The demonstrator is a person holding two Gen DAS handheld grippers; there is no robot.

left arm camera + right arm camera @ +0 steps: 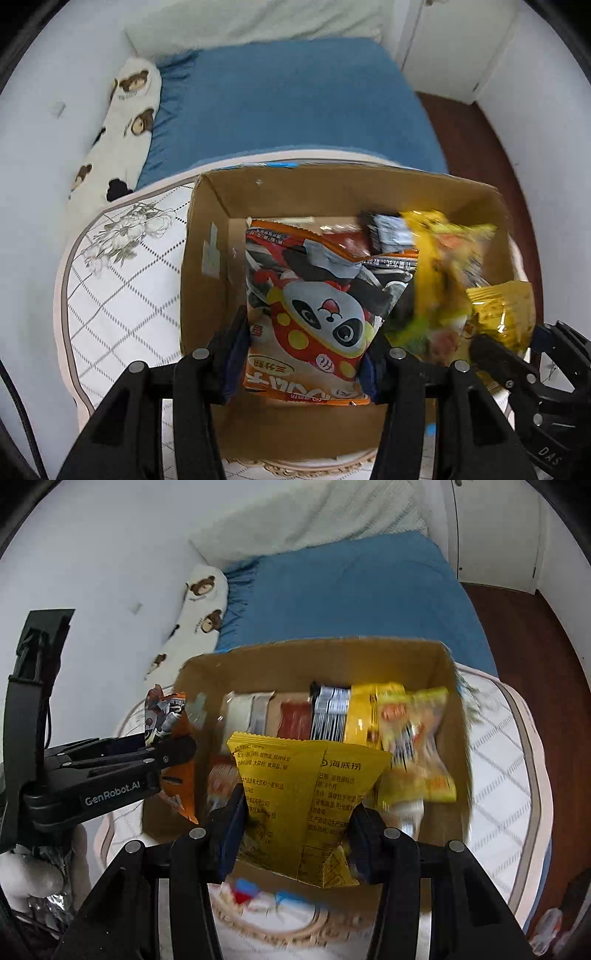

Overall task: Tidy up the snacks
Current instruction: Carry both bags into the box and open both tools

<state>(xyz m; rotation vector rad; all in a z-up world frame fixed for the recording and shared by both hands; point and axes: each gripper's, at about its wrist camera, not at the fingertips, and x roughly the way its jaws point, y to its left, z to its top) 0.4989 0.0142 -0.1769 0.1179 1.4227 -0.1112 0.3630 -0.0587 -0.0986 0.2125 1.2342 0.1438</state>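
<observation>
An open brown cardboard box (207, 236) stands on a white quilted mattress with grey diamond stitching (122, 295). Behind the box lies a blue bedsheet (295, 103), and behind that a pale folded blanket (258, 18). To the left of the sheet, against the wall, lies a long white bolster printed with brown bears (129, 110).

Inside the box, a row of flat snack packets (295, 716) stands on edge along the far wall, with a crinkled yellow snack bag (417, 738) at its right end.

Above the box, the left gripper (303, 354) holds an orange panda-printed snack bag (314, 317); to its right, the right gripper (295, 834) holds a yellow foil sachet with printed text (295, 794).
</observation>
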